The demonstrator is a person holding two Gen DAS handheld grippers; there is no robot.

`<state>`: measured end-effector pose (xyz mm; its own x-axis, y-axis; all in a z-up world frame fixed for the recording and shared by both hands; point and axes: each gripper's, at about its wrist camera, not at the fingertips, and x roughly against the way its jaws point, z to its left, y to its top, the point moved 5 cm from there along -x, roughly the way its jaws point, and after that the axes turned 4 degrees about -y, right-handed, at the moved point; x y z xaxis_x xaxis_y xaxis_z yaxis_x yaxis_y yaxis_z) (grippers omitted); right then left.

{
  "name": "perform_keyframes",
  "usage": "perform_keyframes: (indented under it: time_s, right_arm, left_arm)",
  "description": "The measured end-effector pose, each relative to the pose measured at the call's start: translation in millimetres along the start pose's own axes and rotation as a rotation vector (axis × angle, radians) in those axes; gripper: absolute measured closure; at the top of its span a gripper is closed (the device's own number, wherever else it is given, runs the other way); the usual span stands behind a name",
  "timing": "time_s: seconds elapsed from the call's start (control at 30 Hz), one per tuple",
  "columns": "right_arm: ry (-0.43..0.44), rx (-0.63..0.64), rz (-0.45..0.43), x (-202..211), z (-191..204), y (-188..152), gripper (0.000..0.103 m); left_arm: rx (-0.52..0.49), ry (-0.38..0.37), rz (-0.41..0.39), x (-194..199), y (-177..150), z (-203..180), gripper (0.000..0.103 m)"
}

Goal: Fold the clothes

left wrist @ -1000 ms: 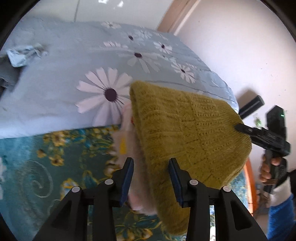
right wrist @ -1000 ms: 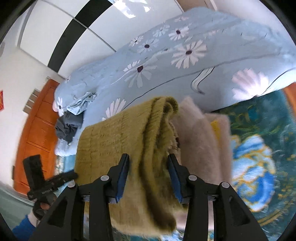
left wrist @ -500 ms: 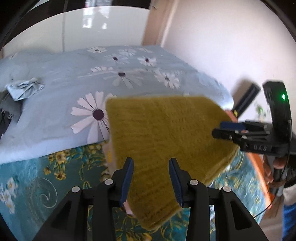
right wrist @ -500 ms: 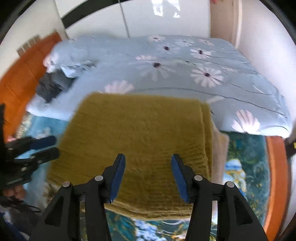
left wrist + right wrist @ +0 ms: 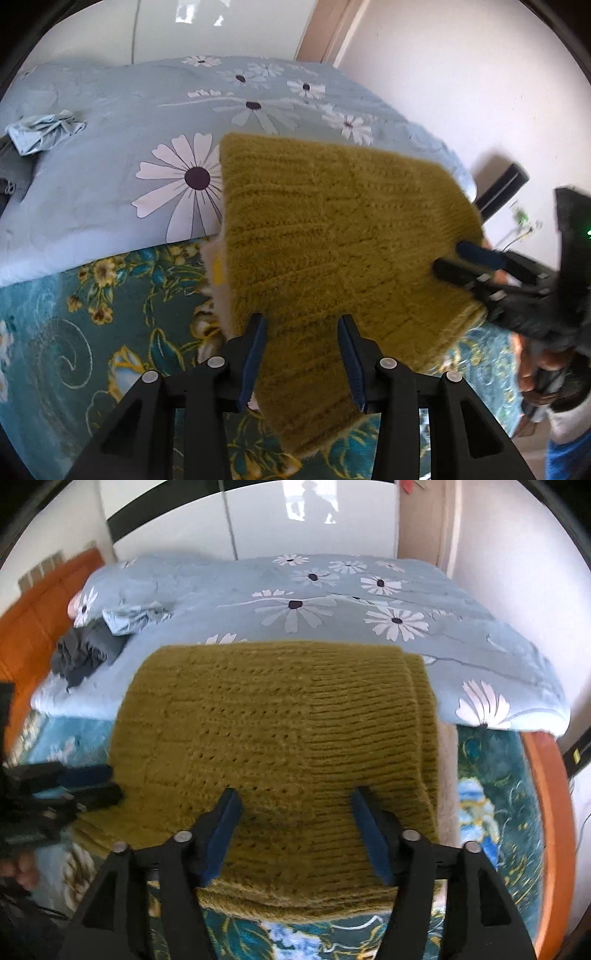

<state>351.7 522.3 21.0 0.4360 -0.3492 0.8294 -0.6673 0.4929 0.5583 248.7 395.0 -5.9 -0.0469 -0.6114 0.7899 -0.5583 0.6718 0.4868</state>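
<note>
Two grippers are working one mustard knit sweater (image 5: 280, 731), folded into a thick pad and lying on top of a cream fleecy garment (image 5: 447, 775) whose edge peeks out to the sweater's right in the right wrist view. Both sit on the teal floral bedspread (image 5: 74, 332), just in front of the rolled daisy-print quilt (image 5: 369, 602).

The left gripper (image 5: 301, 356) has its jaws apart with the sweater's near edge running between them; whether the pads actually press the knit I cannot tell. The right gripper (image 5: 301, 832) straddles the sweater's front hem, jaws spread wide and not biting the knit. In the left view its blue-padded fingers (image 5: 476, 254) rest at the sweater's far corner.

My read: the fold itself looks done, and this is the tidy-and-stack step, squaring the sweater over the cream piece below.

Next move calls for a light press or nudge to line up the edges without dragging the loose knit, which will bunch easily. Beyond the sweater, against the quilt's left end, a crumpled pale blue cloth (image 5: 136, 618) and a dark grey garment (image 5: 83, 653) wait unfolded.
</note>
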Motion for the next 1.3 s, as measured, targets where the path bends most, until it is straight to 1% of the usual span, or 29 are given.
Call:
perform_keyframes:
  time_s: [0.07,0.17,0.2,0.27,0.3,0.33,0.4,0.5,0.57,0.63,0.73,0.83,0.93,0.97,1.0,1.17,1.2,1.3]
  right_arm:
    - [-0.035,0.014,-0.009,-1,7,-1,0.028]
    - [-0.073,-0.017,-0.031,5,11,-1,0.028]
    - [-0.071,-0.043,-0.041,9,11,0,0.028]
    - [-0.066,-0.096,-0.064,20,11,-1,0.029]
    - [-0.069,-0.119,-0.071,24,11,-3,0.029]
    - [-0.071,-0.142,-0.074,29,12,-7,0.029]
    - [-0.083,-0.170,-0.061,32,14,-19,0.028]
    - [-0.116,-0.188,-0.052,35,19,-36,0.028]
    - [-0.130,-0.206,-0.044,36,22,-48,0.028]
    - [-0.135,-0.231,-0.030,36,24,-60,0.028]
    - [-0.132,-0.271,0.025,28,26,-76,0.028]
    - [-0.117,-0.283,0.055,22,30,-87,0.028]
    - [-0.111,-0.256,0.067,19,39,-91,0.026]
    - [-0.110,-0.245,0.072,17,42,-93,0.020]
    - [-0.109,-0.235,0.077,16,45,-94,0.018]
    - [-0.136,-0.234,0.078,12,50,-94,0.018]
    - [-0.148,-0.235,0.083,11,49,-94,0.016]
    - [-0.168,-0.236,0.089,9,48,-93,0.016]
  left_arm:
    - [-0.003,0.000,-0.021,9,-8,0,0.044]
    - [-0.008,0.000,-0.053,23,-20,-1,0.043]
    - [-0.007,0.008,-0.059,27,-25,0,0.042]
    - [0.003,0.020,-0.065,31,-34,4,0.033]
    - [0.015,0.026,-0.073,33,-39,7,0.031]
    - [0.029,0.029,-0.078,34,-44,10,0.030]
    - [0.045,0.034,-0.083,36,-52,15,0.023]
    - [0.041,0.071,-0.111,40,-62,25,0.015]
    - [0.038,0.099,-0.117,41,-67,31,0.005]
    - [0.036,0.127,-0.141,45,-73,36,0.001]
    - [0.047,0.156,-0.156,47,-80,41,0.000]
    - [0.071,0.178,-0.136,45,-90,46,0.000]
    - [0.079,0.160,-0.150,48,-99,49,0.000]
    - [0.079,0.159,-0.147,48,-100,49,0.000]
    - [0.079,0.157,-0.144,49,-101,49,0.000]
    - [0.071,0.128,-0.145,51,-103,45,0.000]
    - [0.071,0.121,-0.140,51,-103,44,0.000]
    - [0.059,0.107,-0.135,50,-106,42,0.000]
